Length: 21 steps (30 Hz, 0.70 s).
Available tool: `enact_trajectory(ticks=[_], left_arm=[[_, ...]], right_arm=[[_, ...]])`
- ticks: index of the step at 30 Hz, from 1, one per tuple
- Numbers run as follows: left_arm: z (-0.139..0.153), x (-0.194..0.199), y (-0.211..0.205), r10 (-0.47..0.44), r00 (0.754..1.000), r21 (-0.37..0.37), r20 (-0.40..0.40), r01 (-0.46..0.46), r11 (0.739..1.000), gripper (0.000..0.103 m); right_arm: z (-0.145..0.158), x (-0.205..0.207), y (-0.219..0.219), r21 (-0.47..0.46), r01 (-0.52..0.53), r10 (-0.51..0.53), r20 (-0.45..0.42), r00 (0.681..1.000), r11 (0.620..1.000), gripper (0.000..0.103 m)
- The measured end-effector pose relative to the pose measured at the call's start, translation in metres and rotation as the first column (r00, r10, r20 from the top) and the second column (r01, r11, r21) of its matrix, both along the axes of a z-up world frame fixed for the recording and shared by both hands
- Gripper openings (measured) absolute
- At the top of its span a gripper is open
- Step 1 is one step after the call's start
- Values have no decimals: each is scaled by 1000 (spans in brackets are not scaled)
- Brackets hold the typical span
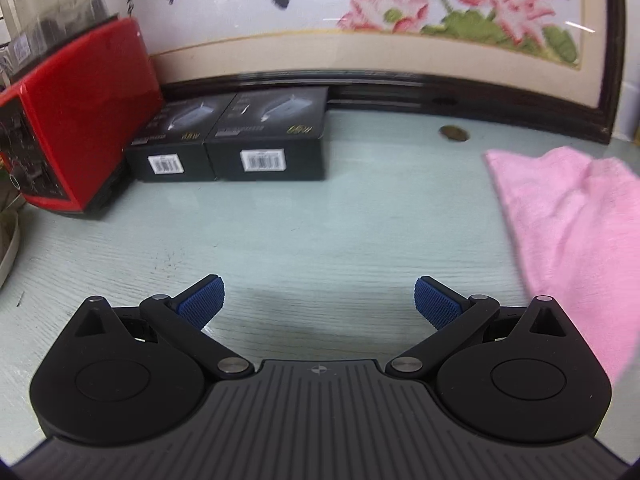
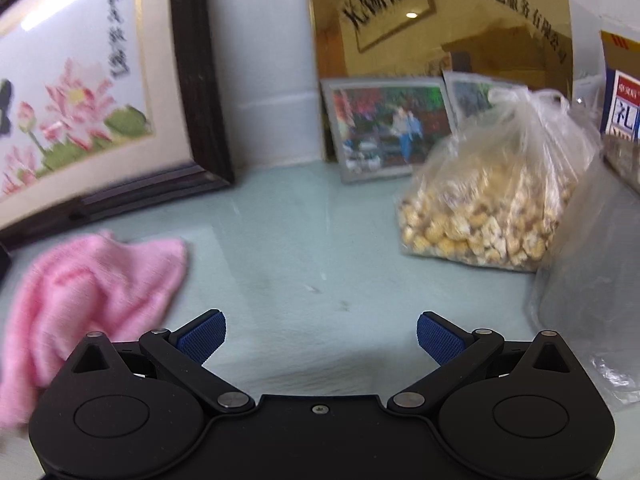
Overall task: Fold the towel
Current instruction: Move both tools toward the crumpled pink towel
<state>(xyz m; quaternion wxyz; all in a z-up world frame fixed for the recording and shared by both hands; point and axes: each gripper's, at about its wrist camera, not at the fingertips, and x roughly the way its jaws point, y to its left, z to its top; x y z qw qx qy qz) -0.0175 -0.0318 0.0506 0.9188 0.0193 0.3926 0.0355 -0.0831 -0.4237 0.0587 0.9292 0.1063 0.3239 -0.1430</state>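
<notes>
A pink towel lies rumpled on the pale green table, at the right edge of the left wrist view. In the right wrist view the same towel lies at the left, bunched up. My left gripper is open and empty, to the left of the towel, above bare table. My right gripper is open and empty, to the right of the towel, its left finger near the towel's edge.
Two black boxes and a red appliance stand at the back left. A framed lotus embroidery leans on the wall behind. A coin-like disc lies near it. A plastic bag of yellow snacks and a framed photo stand at the right.
</notes>
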Motion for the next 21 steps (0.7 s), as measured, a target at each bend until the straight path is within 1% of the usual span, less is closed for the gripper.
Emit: enact_trajectory(ticks=[2,5,7,11,14,17,21], left_arm=[[16,-5,-12,-11,1000,11,-23,11,1000,103],[34,-11,-30,-29,998,47,-59,32,998,103],[46,-16,-39,-54,996,36,-71,57,998,103],[64,-28,-49,-89,994,-6,-62,89,996,103],[73,-35,-55,-106,993,-10,-43,106,994,103],[80,-41,-60,-111,994,-6,-21,111,994,103],[85,-46,-60,-97,995,-27,-18,97,995,103]], right_arm=[[13,-3,12,-8,-33,33,19,999,999,102],[32,-8,35,-49,-89,91,40,995,995,102],[41,-11,50,-79,-126,130,54,990,989,102],[58,-19,76,-125,-197,208,77,975,972,102],[68,-26,93,-155,-235,251,92,964,960,102],[75,-31,106,-195,-254,278,104,955,947,102],[84,-35,120,-238,-265,297,110,949,935,102]])
